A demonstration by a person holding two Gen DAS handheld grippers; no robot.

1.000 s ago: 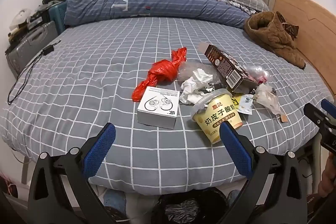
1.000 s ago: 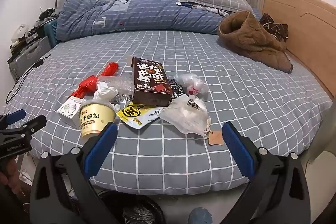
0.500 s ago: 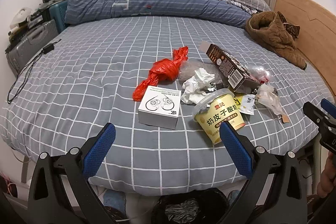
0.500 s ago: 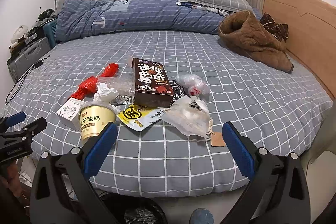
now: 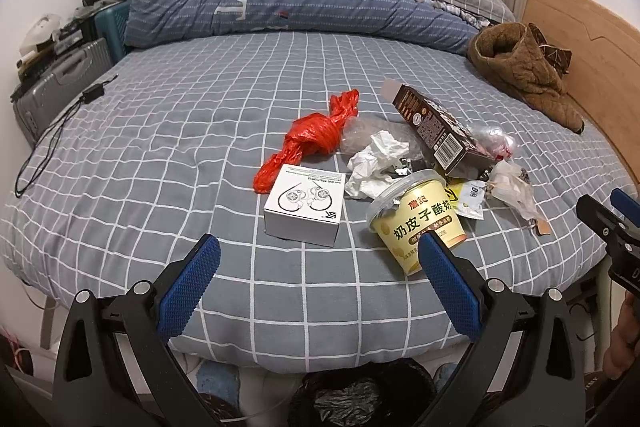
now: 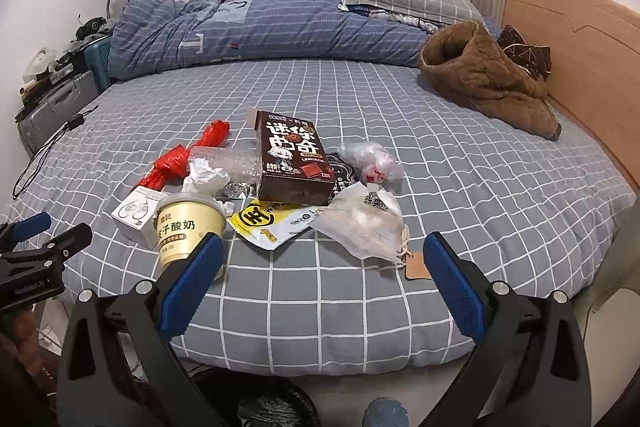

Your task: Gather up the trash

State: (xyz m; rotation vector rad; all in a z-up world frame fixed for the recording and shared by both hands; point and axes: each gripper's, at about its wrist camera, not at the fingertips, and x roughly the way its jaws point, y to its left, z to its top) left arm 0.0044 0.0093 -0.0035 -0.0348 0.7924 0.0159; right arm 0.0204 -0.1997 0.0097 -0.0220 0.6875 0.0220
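Observation:
A heap of trash lies on the grey checked bed [image 5: 160,155]: a red plastic bag [image 5: 312,139], a white earphone box [image 5: 304,209], crumpled tissue [image 5: 374,163], a yellow yogurt tub [image 5: 418,219], a brown snack box [image 6: 294,157], a yellow wrapper [image 6: 266,221], a white pouch with a tag [image 6: 362,223] and a clear bag [image 6: 370,161]. My left gripper [image 5: 318,281] is open and empty, just short of the white box and tub. My right gripper [image 6: 324,277] is open and empty, in front of the wrapper and pouch.
A bin with a black liner [image 5: 356,397] stands on the floor below the bed's near edge. A brown jacket [image 6: 488,79] lies at the right by the wooden headboard [image 6: 580,43]. A rolled duvet [image 5: 280,3] lies across the far side. A suitcase [image 5: 56,87] and cable [image 5: 48,143] are left.
Both grippers have crept slightly closer to the bed, so the trash appears a little lower and nearer. Nothing has been taken hold of.

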